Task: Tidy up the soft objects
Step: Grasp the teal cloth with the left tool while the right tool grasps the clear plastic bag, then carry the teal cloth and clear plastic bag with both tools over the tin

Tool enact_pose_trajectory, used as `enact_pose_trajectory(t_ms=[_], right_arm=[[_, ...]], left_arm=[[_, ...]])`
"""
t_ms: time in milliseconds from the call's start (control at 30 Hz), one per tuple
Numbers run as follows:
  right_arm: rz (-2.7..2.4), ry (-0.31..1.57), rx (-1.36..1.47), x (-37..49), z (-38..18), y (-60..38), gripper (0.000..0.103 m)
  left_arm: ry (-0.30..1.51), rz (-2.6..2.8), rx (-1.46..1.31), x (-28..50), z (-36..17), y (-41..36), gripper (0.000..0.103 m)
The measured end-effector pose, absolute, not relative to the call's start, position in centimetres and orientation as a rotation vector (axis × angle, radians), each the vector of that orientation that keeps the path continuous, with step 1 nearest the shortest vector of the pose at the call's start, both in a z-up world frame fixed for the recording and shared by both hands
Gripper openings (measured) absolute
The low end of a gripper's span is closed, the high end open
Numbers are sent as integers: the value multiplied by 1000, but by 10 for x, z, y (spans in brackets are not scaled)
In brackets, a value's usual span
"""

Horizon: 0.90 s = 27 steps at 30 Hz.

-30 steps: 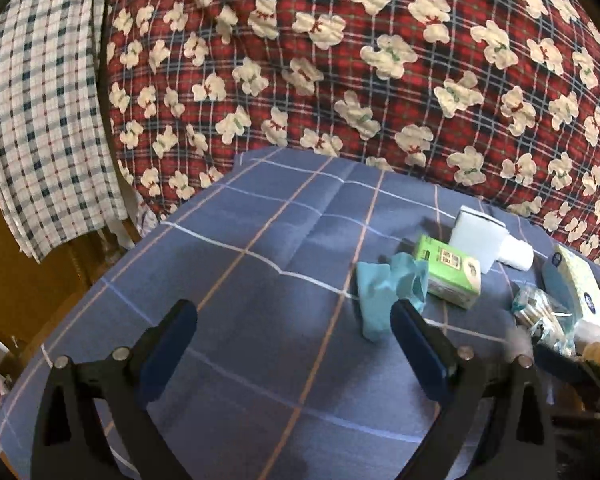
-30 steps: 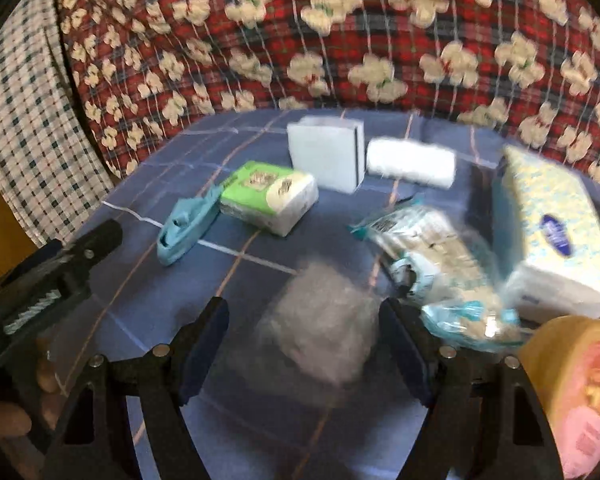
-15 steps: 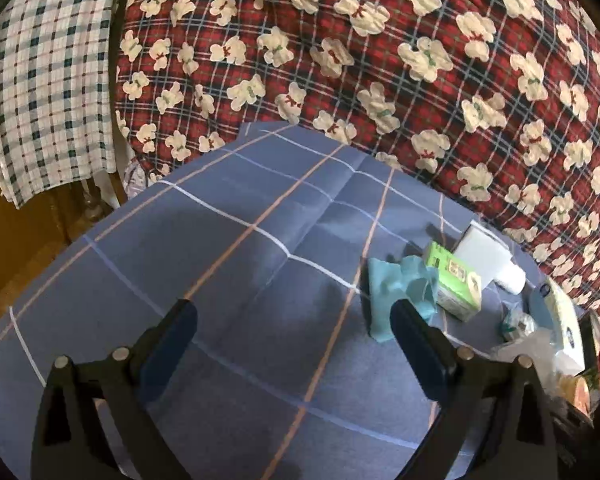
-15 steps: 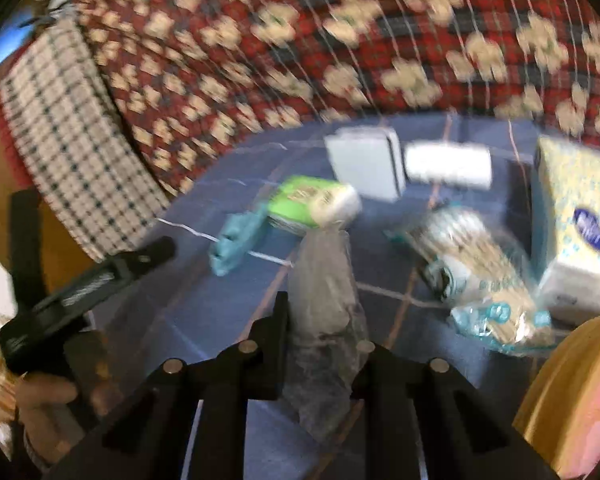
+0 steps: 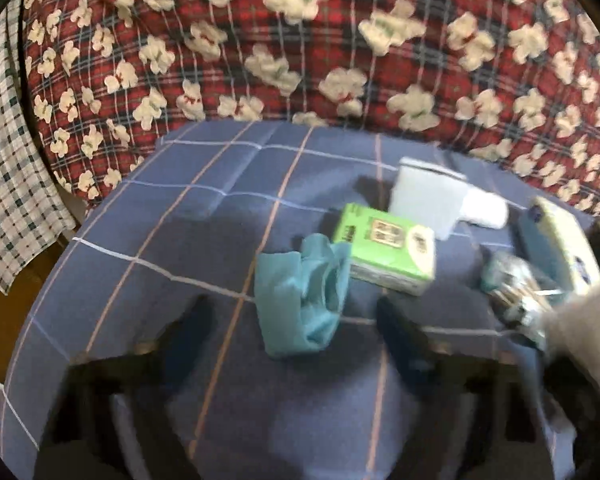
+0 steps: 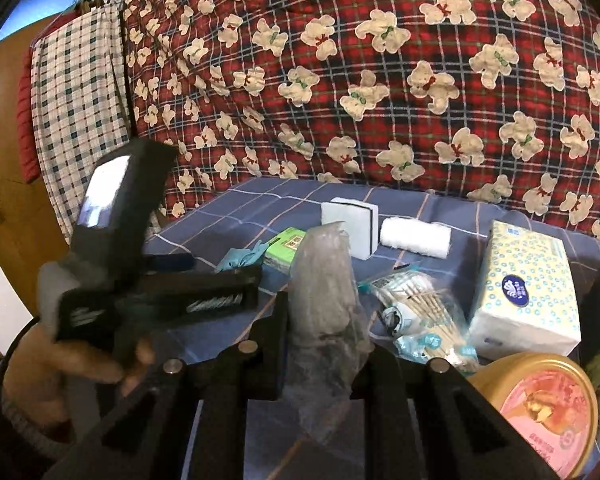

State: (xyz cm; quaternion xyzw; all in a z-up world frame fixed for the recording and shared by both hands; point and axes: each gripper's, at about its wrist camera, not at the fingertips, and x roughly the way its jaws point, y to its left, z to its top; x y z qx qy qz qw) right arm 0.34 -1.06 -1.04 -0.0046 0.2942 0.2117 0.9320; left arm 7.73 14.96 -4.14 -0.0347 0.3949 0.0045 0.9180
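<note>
Lifted since before: crumpled clear bag (image 6: 324,320) | right gripper (image 6: 324,354) pinching it | left gripper (image 5: 296,332) closing, empty

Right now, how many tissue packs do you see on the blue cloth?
2: the green tissue pack lies beside the teal cloth, and the large white tissue pack stands at the right edge. Others may be hidden.

A red plaid quilt (image 6: 380,80) with bear prints hangs behind, a checked cloth (image 6: 76,92) beside it, possibly over a wooden door (image 6: 4,160).
</note>
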Motion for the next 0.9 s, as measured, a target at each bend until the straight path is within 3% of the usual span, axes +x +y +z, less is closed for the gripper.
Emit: enact_pose_trajectory(t_ms=[33,167,267,500,667,900], right_arm=[[435,604,-13,4,-11,-10,17],[448,616,-14,3,-14,-9,17],[451,618,-14,2,-15,-8,17],[447,551,-24,-6,-8,-10,17],[457,500,-33,-13,-3,-12,17],[425,468,-65,-19,0,-14,17]], left_arm=[[828,22,-65,83,-44,149,40],[878,40,-114,101,-54,160,33],[876,26,-152,100,-56,166,16],[780,-7,-281,85,-48,182,13],[583,25,-215,56,-24,172,13],[499,-2,-148,27,-11,146,13]])
